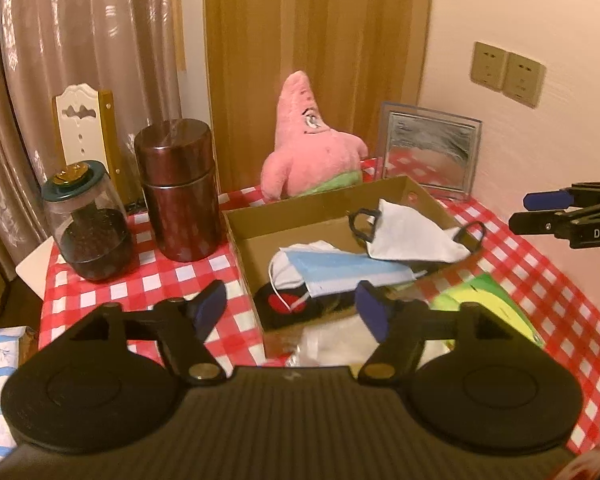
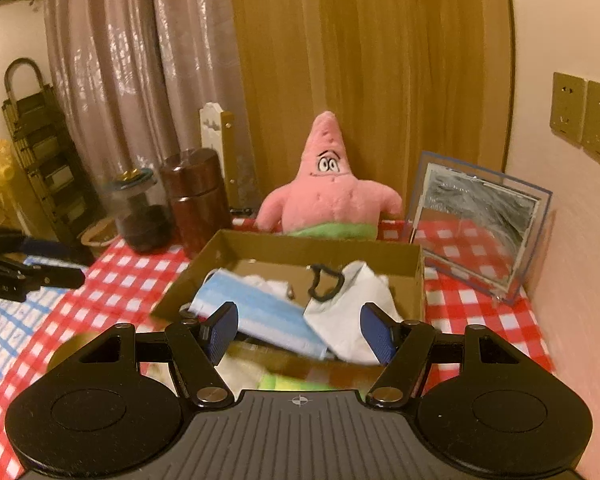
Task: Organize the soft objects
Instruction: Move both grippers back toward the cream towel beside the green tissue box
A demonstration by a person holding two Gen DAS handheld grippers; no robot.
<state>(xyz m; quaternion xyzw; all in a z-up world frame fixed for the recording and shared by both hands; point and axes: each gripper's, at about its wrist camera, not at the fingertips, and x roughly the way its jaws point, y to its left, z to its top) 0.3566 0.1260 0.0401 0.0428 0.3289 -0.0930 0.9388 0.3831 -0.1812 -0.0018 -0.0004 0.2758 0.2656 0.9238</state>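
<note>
Sitting in the open cardboard box (image 1: 332,208) is a loose little pile of soft stuff: a blue pleated face mask (image 1: 340,270) draped over the near edge with its white ear loop dangling, a white mask with black ear loops (image 1: 410,232) flopped over the right-hand wall, plus something dark with a red patch (image 1: 288,302) half buried underneath, can't really make out what that one is. Same two masks show up from the right wrist, blue mask (image 2: 256,312) to the left and white one (image 2: 356,320) to the right, overlapping a bit. Behind the box a pink starfish plushie (image 2: 332,196) with green shorts stands upright against the curtain, outside the box, right at its back wall. Over on the left of the checkered tablecloth (image 1: 140,280) there's a clear jar (image 1: 86,224) about half full of dark stuff, looks like coffee beans, and beside it a closed brown metal canister (image 1: 178,190). The left gripper (image 1: 290,308) has its blue pads spread apart with nothing between them, hovering near the box's front edge; the right gripper (image 2: 300,330) is spread apart and empty too.
</note>
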